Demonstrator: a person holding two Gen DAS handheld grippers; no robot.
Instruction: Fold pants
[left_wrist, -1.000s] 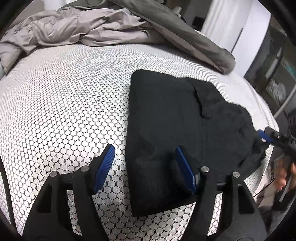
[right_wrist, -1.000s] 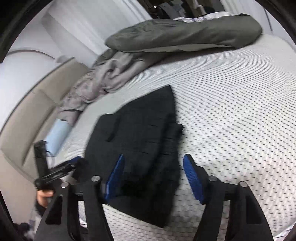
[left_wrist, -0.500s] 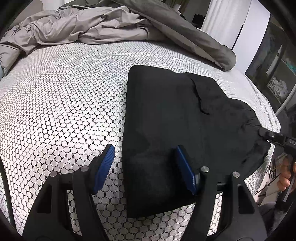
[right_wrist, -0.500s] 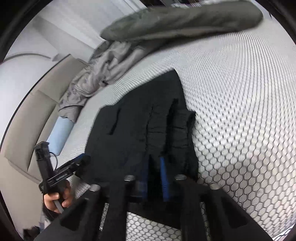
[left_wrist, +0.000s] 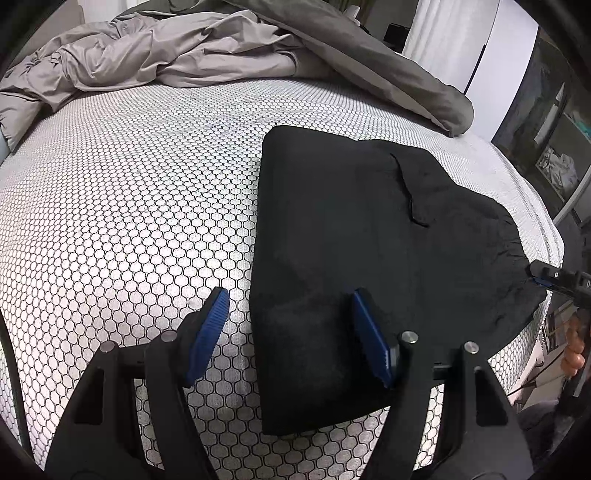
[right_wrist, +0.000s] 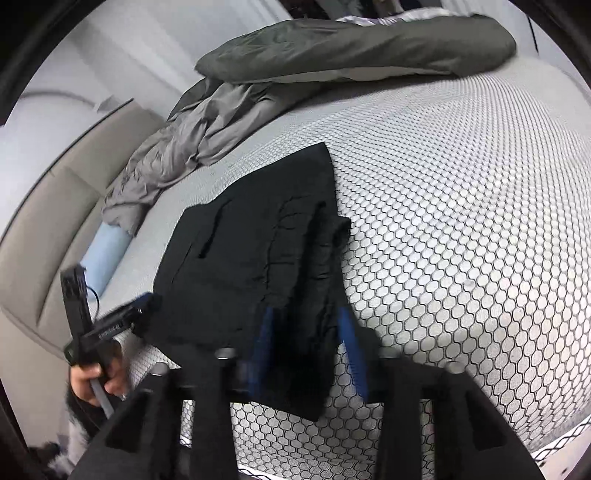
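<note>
- While the pants (left_wrist: 369, 236) lie folded into a compact black slab on the mattress (left_wrist: 129, 206), both grippers sit at the near edge, likely to tidy or start another fold.
- Left gripper (left_wrist: 291, 332): jaws apart, nothing clamped. The pants' left edge runs between the pads; the right pad is over the cloth, the left pad over bare mattress. Looks staged to pinch that near-left corner.
- Right gripper (right_wrist: 308, 343): jaws opening, waistband end of the pants (right_wrist: 258, 258) between them. The blue pads are blurred and do not seem to press on the cloth, so I read it as a release.
- Pants sit toward the mattress's near-right corner in the left view, gathered waistband end overhanging toward the right gripper.
- Grey duvet (left_wrist: 184, 48) is bunched at the far side, well apart from the pants, leaving room to fold.
- Judgement: fold is mostly done.
</note>
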